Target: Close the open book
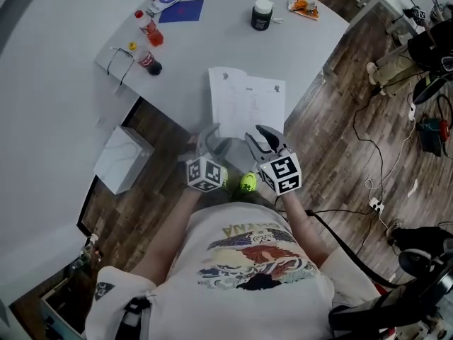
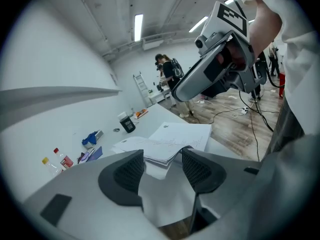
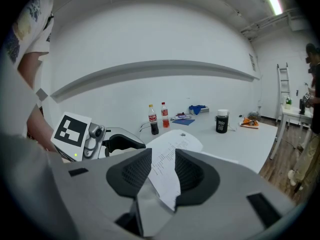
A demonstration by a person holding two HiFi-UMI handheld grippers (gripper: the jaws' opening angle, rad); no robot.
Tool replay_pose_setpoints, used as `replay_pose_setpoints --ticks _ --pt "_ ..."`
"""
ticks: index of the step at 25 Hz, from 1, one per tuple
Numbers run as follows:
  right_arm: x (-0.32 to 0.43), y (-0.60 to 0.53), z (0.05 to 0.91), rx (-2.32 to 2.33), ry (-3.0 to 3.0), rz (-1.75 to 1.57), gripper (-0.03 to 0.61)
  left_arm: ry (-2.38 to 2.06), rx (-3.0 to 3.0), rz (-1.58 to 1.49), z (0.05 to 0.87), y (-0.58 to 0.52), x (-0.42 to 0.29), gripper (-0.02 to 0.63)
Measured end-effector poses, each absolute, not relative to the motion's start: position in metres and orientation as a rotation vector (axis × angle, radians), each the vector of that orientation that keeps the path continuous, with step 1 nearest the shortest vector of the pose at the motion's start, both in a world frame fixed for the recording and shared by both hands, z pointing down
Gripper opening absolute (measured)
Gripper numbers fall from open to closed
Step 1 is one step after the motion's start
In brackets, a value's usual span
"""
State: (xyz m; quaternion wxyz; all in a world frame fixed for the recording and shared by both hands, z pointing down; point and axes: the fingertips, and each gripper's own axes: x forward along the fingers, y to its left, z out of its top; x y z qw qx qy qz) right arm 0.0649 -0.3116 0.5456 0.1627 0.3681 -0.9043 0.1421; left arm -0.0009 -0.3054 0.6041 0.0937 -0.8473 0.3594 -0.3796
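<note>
The open book [image 1: 248,101] lies flat on the pale table [image 1: 85,20], white pages up, near the table's front edge. My left gripper [image 1: 210,134] sits at the book's near left corner with its jaws apart. In the left gripper view the page stack [image 2: 175,136] shows just beyond the left gripper [image 2: 162,166], and nothing is clamped. My right gripper [image 1: 260,137] is at the near right corner. In the right gripper view a curled printed page [image 3: 175,144] runs down between the spread jaws of the right gripper [image 3: 163,171], with a gap still showing.
Behind the book stand a black jar [image 1: 262,14], a red drink bottle [image 1: 149,28], a cola bottle [image 1: 148,61], a blue sheet [image 1: 182,10] and an orange packet [image 1: 303,6]. A white box [image 1: 124,158] and cables [image 1: 375,183] lie on the wooden floor. A person [image 2: 167,71] stands far off.
</note>
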Motion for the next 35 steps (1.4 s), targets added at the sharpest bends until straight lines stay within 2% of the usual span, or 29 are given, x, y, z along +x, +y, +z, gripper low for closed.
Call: replay_pose_setpoints --ticks 35 --pt "0.099 -0.304 0.526 1.091 -2.610 0.410 0.127 0.802 -2.508 -1.049 0.579 -0.302 0.082 0.218"
